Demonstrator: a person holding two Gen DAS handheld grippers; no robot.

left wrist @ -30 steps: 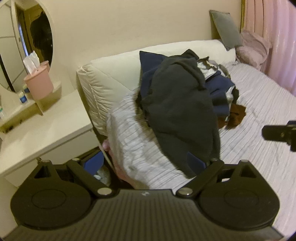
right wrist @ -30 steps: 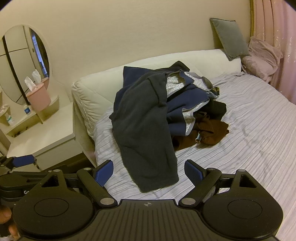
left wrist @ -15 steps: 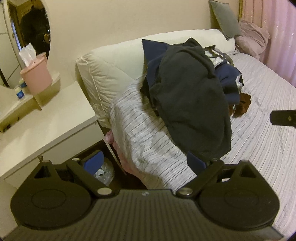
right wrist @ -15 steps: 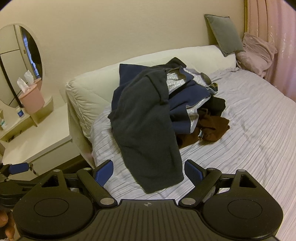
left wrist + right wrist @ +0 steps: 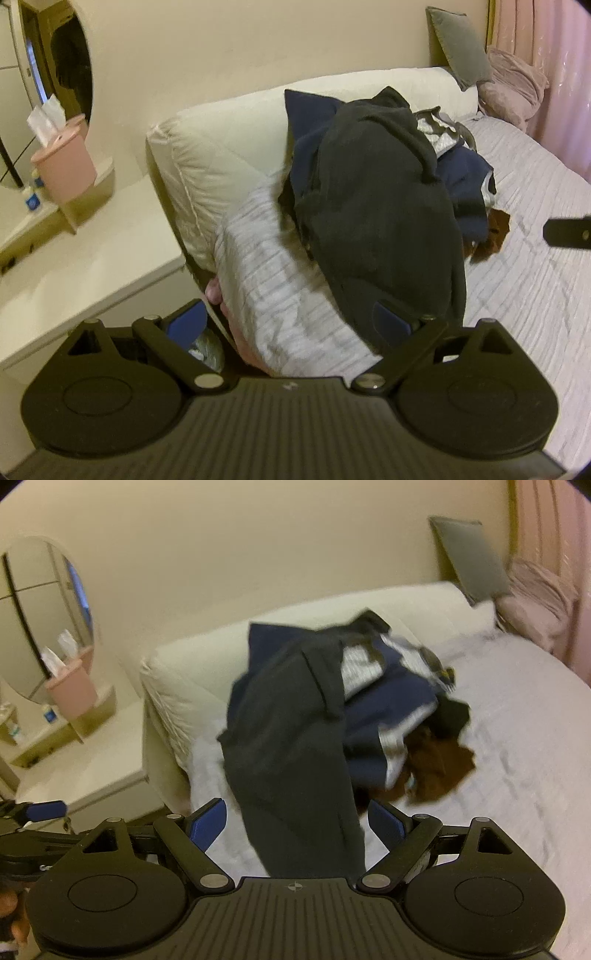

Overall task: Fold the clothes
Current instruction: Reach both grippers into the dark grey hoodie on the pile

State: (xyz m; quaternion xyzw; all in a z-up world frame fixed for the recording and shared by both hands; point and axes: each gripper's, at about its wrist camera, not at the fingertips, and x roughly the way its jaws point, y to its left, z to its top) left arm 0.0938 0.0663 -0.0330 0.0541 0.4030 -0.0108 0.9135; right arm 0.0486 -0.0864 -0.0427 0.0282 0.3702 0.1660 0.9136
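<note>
Two released grippers closing on an unfolded heap of clothes at the head of the bed.

Left wrist view: the left gripper [image 5: 290, 321] is spread wide and empty, its right pad at the hem of the dark charcoal fleece garment [image 5: 384, 221] on the grey striped bedspread [image 5: 535, 288]. Right wrist view, blurred: the right gripper [image 5: 297, 821] gapes around the same hem. One heap, at least four garments, two cushions. Risk: pinching bedspread along with the fleece, or dragging the navy piece [image 5: 388, 716] too.
</note>
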